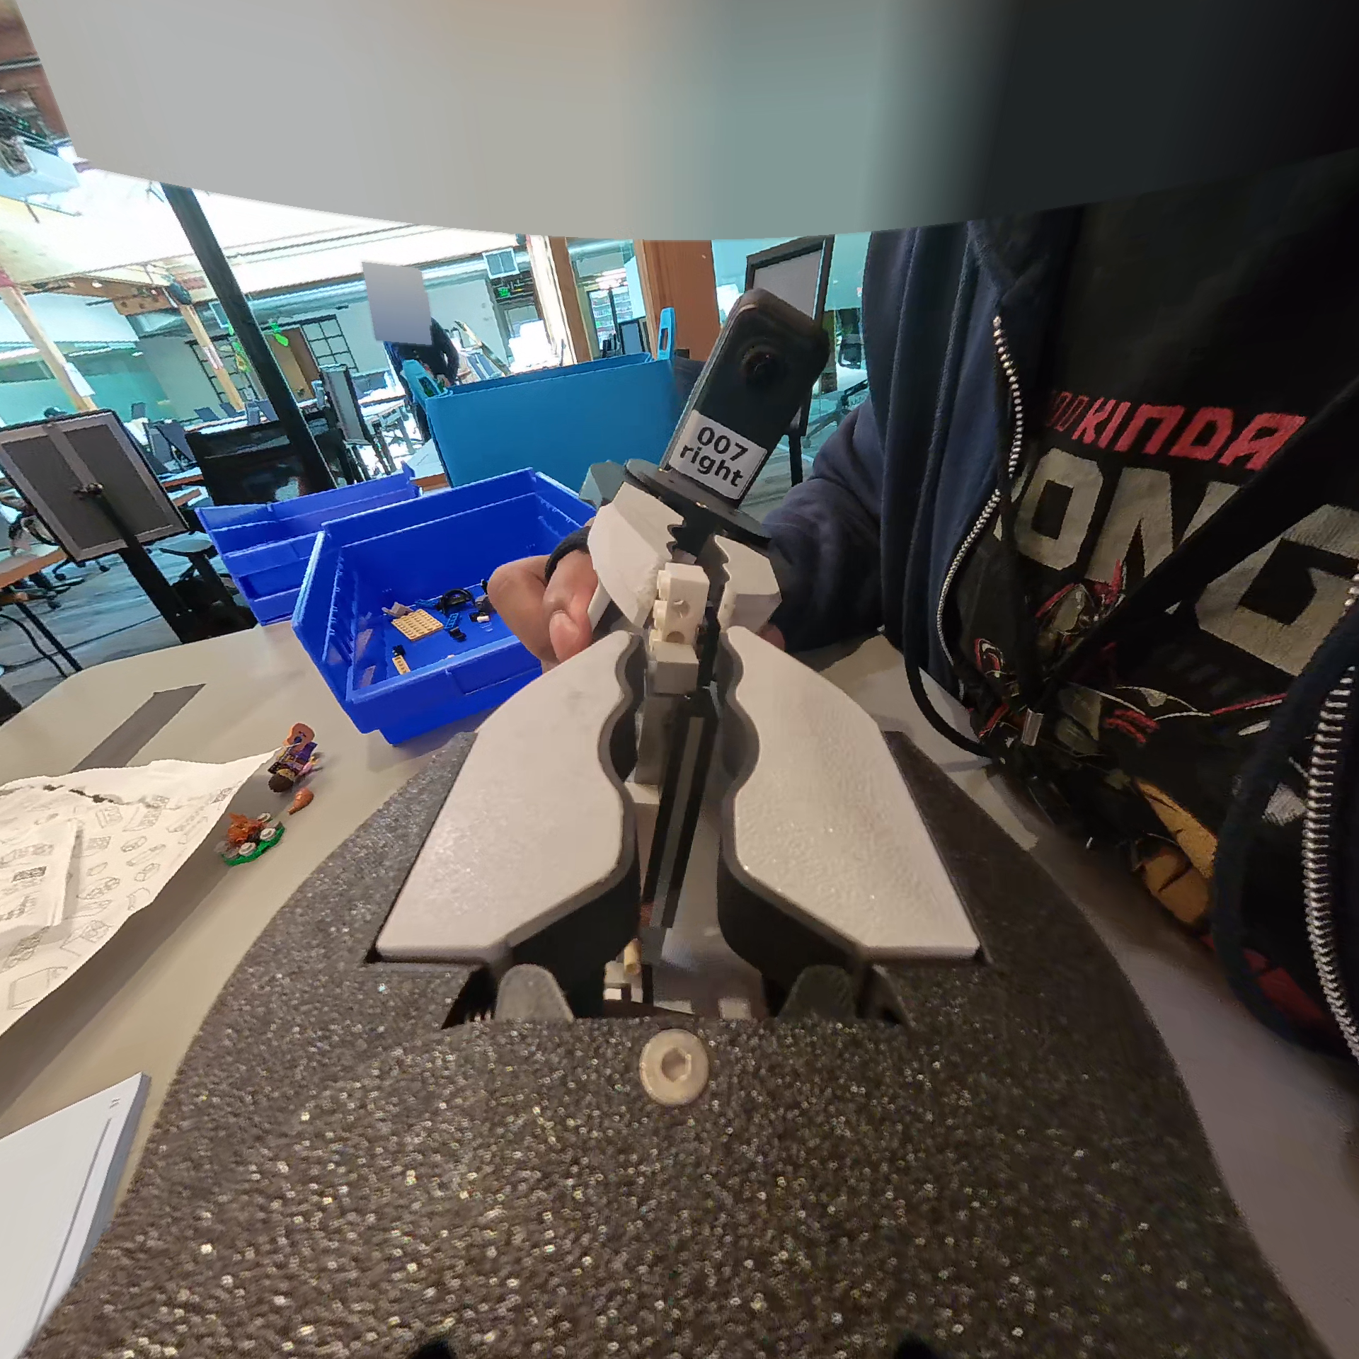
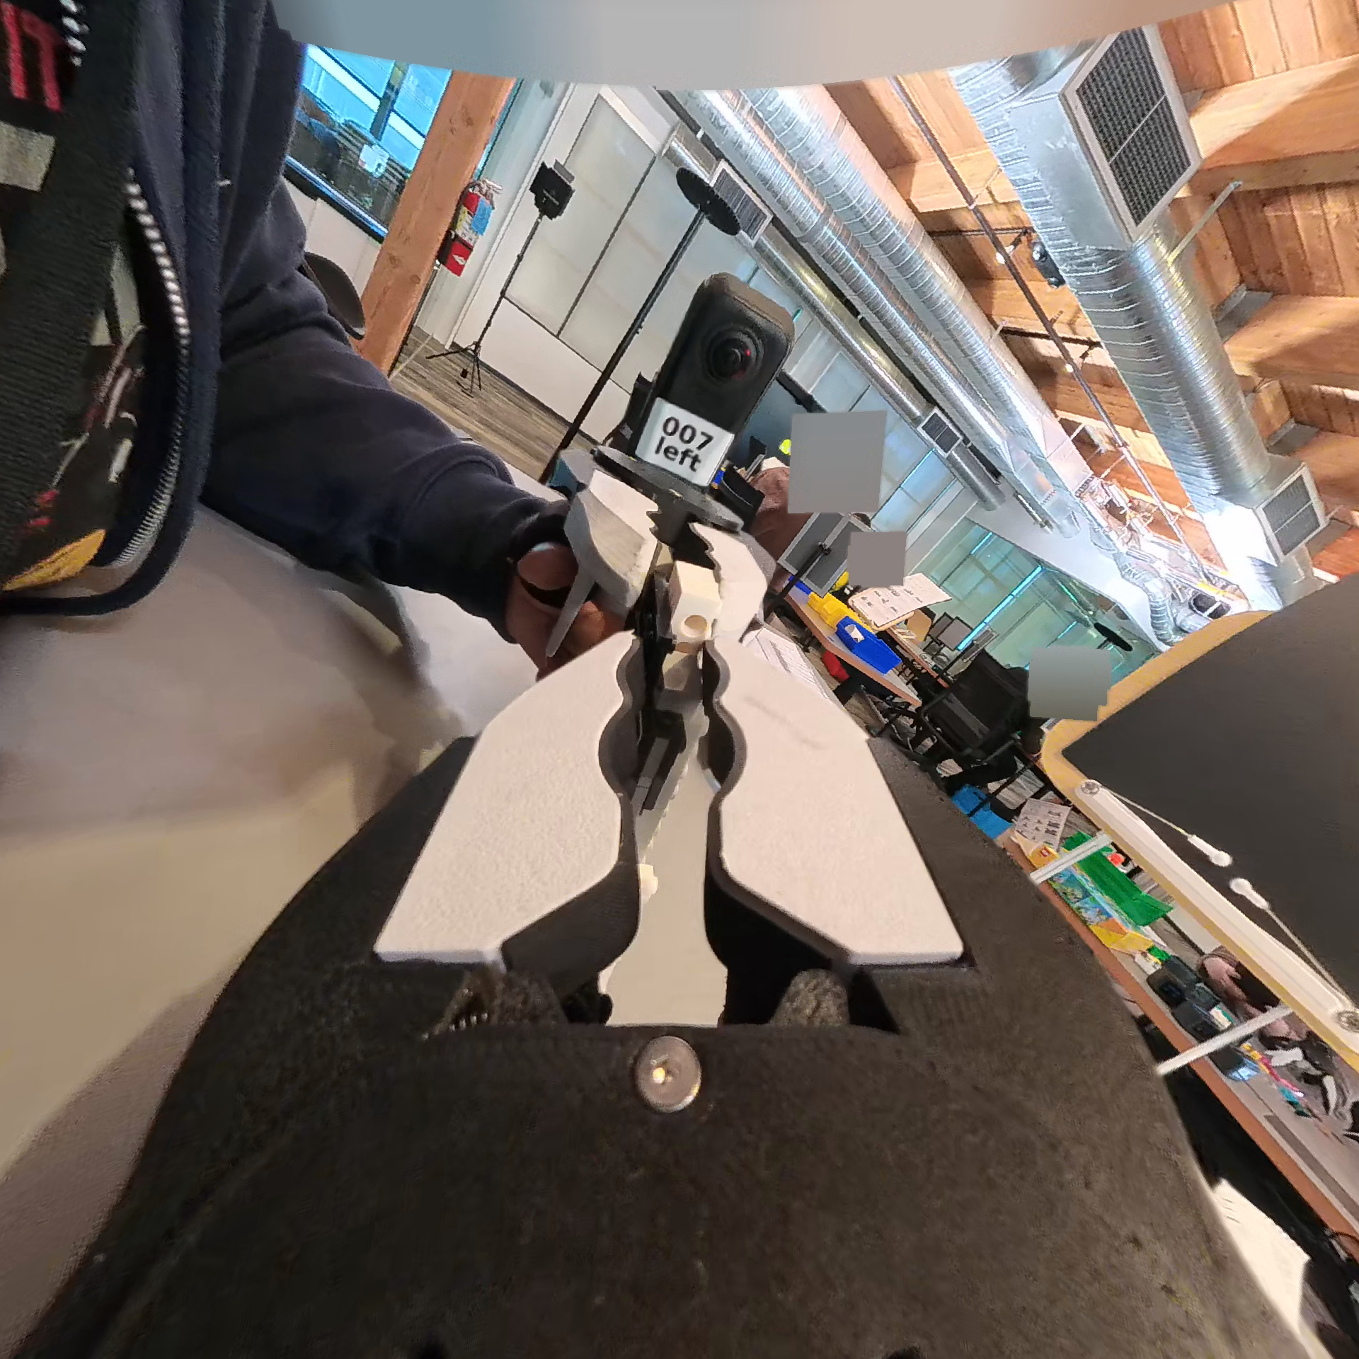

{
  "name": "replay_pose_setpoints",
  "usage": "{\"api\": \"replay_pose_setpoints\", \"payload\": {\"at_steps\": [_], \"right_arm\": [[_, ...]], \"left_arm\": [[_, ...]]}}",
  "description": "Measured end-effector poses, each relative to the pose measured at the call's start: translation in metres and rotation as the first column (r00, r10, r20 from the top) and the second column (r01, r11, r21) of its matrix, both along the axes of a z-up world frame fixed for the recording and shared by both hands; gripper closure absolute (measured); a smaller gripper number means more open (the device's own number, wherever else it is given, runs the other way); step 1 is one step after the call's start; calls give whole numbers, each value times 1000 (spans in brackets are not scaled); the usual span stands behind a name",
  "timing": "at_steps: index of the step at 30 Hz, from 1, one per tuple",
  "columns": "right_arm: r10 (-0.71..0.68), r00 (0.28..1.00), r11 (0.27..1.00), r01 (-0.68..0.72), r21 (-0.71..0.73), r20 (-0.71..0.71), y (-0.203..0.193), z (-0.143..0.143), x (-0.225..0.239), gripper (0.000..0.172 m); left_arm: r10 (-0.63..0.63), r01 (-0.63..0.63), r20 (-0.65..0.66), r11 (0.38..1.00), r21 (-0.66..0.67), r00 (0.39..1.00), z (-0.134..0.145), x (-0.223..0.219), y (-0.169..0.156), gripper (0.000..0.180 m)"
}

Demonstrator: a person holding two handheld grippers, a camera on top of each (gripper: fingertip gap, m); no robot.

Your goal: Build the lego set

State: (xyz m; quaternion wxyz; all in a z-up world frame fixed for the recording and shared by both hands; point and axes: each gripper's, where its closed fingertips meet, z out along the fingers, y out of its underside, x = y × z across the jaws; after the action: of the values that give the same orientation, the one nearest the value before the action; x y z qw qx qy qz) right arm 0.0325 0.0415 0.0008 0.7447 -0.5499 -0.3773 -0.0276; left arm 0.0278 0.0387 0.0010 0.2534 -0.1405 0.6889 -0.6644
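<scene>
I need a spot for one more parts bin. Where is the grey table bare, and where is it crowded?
Bare grey table lies left of the blue plastic bin, beyond the printed paper sheet. It is crowded between sheet and bin, where small toy figures lie, and at the middle, where both grippers meet on a white-and-black brick assembly.

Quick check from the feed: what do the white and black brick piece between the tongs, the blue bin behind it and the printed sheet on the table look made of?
Brick assembly: apparently hard moulded plastic; crisp studs, round holes, a slight sheen. Both the left tongs and the right tongs are closed on it.
Blue bin: rigid, glossy plastic with ribbed walls.
Printed sheet: thin, matte paper, creased and lifted at its edge.
</scene>
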Motion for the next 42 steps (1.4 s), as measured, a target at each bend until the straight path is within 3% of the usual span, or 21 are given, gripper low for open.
{"api": "replay_pose_setpoints", "payload": {"at_steps": [14,20,29,42], "right_arm": [[-23,998,999,21,35,53,-2,4,-2,157],[-30,996,999,26,42,88,-2,2,-5,157],[-48,993,998,42,57,110,-2,3,-5,157],[-55,989,997,47,62,135,-2,1,-6,157]], "left_arm": [[54,-55,40,998,38,998,4,0,2,150],[98,-120,136,979,163,986,4,-4,4,148],[137,-212,233,917,339,963,4,-10,3,159],[117,-191,213,907,376,970,-3,-11,0,164]]}}
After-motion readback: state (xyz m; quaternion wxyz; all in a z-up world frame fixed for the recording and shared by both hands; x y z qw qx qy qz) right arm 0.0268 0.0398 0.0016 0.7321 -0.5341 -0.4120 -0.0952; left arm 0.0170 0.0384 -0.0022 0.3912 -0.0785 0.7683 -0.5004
